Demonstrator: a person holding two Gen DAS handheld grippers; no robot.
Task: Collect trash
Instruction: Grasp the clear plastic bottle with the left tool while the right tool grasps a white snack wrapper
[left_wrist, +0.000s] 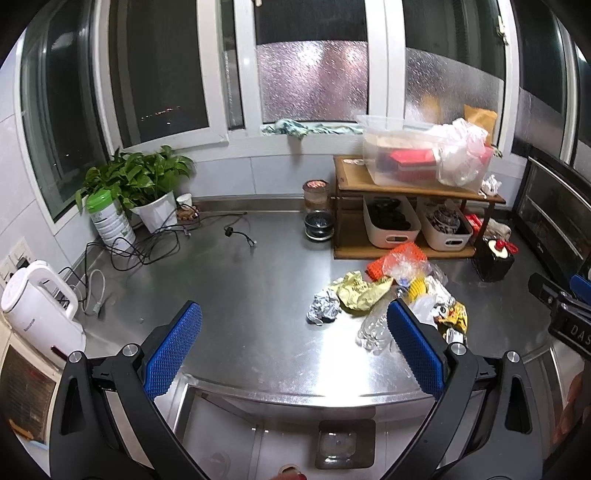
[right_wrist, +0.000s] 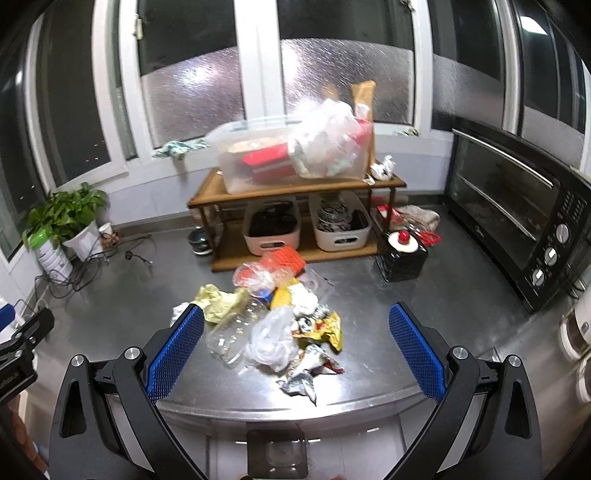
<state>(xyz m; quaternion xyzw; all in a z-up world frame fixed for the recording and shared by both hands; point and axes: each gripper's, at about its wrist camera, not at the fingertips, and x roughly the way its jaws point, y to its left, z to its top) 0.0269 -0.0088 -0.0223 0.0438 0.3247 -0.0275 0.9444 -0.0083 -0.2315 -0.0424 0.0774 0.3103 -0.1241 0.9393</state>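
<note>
Trash heap (right_wrist: 280, 314) on the steel countertop (right_wrist: 424, 295), before the wooden shelf: crumpled yellow wrappers, orange mesh, white plastic bag (right_wrist: 269, 339). Clear crushed bottle (right_wrist: 236, 332) on its side; foil ball (left_wrist: 323, 306) beside the heap.

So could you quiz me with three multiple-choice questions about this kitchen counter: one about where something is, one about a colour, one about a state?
1. Where is the trash pile?
A. in the sink
B. on the steel counter, in front of the wooden shelf
C. inside the oven

2. What colour are the gripper pads?
A. blue
B. red
C. white

3. How is the right gripper?
A. shut on a bottle
B. shut on nothing
C. open

Answers:
1 B, the wrappers lie on bare metal.
2 A, both pads show blue.
3 C, its fingers stand wide apart, holding nothing.
</note>
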